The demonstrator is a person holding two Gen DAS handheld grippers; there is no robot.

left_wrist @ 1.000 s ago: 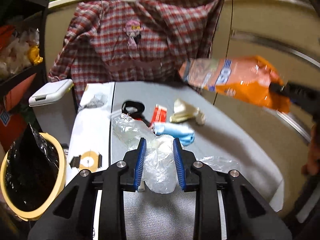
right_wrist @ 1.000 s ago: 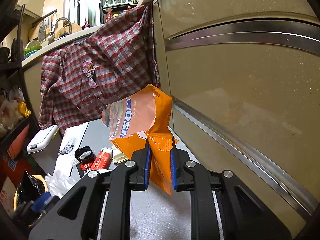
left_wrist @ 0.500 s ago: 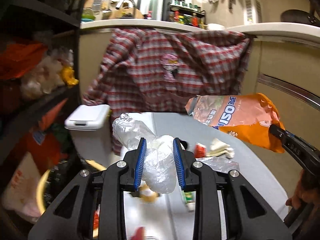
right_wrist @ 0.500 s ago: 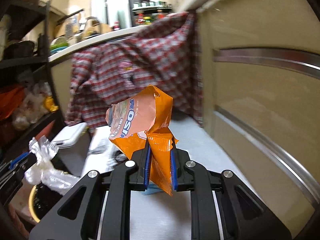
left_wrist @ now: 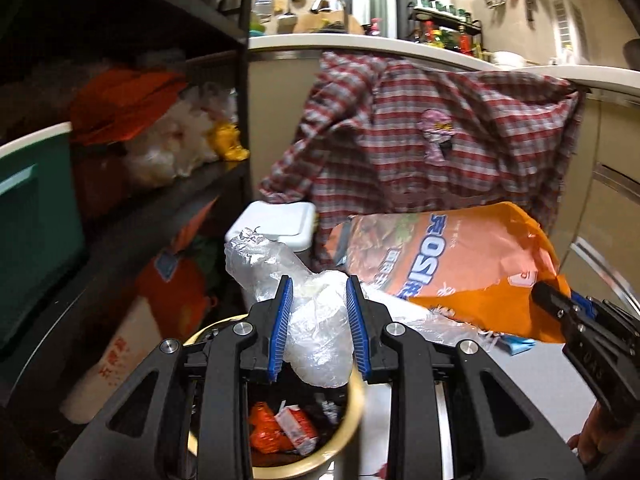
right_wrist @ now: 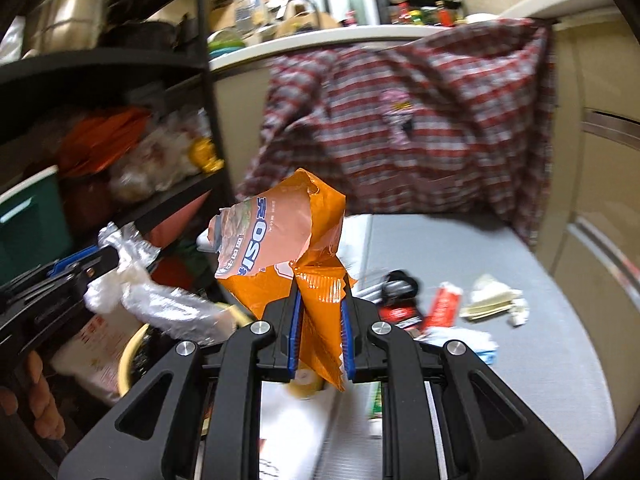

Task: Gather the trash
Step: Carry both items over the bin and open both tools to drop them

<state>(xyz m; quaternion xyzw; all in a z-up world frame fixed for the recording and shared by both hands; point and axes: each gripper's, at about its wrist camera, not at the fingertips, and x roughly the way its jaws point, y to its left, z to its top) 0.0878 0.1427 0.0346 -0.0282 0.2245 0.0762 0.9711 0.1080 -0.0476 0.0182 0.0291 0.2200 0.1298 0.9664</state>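
My left gripper point(left_wrist: 318, 300) is shut on a crumpled clear plastic bag point(left_wrist: 316, 328) and holds it above the round yellow-rimmed bin point(left_wrist: 352, 412), which has red and white wrappers inside. My right gripper point(right_wrist: 319, 312) is shut on an orange snack bag point(right_wrist: 280, 240) and holds it in the air just right of the bin; the bag also shows in the left wrist view point(left_wrist: 448, 260). In the right wrist view the left gripper point(right_wrist: 100, 264) with the plastic bag point(right_wrist: 152, 296) is at the left, over the bin rim point(right_wrist: 132, 352).
The grey table point(right_wrist: 520, 360) holds a red tube point(right_wrist: 440, 304), a crumpled beige wrapper point(right_wrist: 492, 300), a black strap point(right_wrist: 396, 284) and a blue-white packet point(right_wrist: 476, 344). A plaid shirt point(left_wrist: 432, 140) hangs behind. A black shelf point(left_wrist: 120, 200) with bags stands left. A white lidded box point(left_wrist: 276, 220) sits behind the bin.
Both grippers have swung left from over the table toward the bin, each keeping its bag. The left one now hangs over the bin's opening.
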